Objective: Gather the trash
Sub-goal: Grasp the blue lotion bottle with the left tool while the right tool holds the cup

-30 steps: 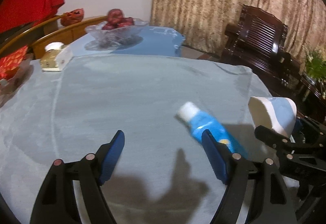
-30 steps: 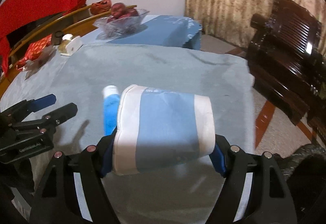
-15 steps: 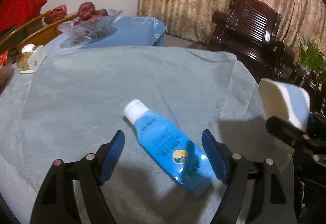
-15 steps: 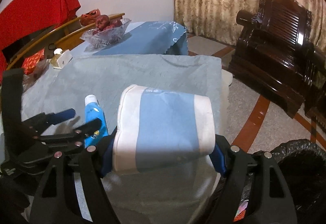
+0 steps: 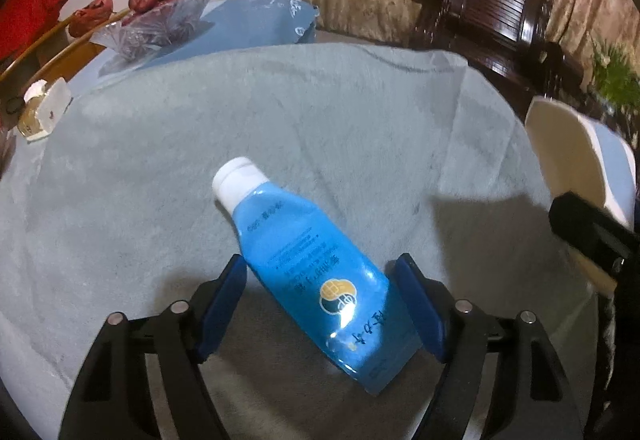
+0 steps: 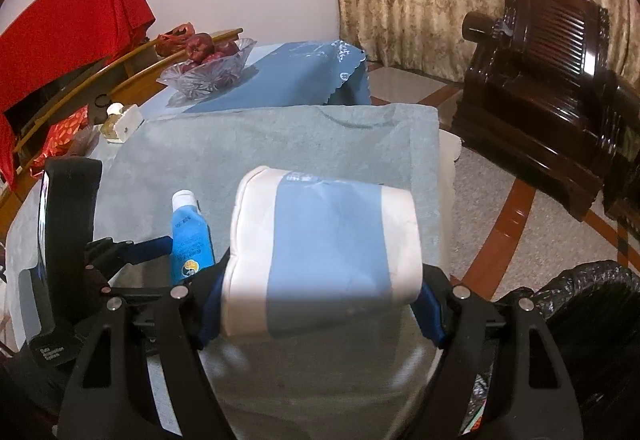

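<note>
**Left tongs closing around the blue pouch**

The left gripper (image 5: 320, 304) straddles the blue pouch (image 5: 308, 264), jaws wide but closing, pads not yet pressing. The pouch lies flat on the grey towel (image 5: 280, 112), long axis slanting across the gap, white cap pointing away. The right gripper (image 6: 320, 304), beside it, clamps a blue-and-white packet (image 6: 324, 252).
</note>
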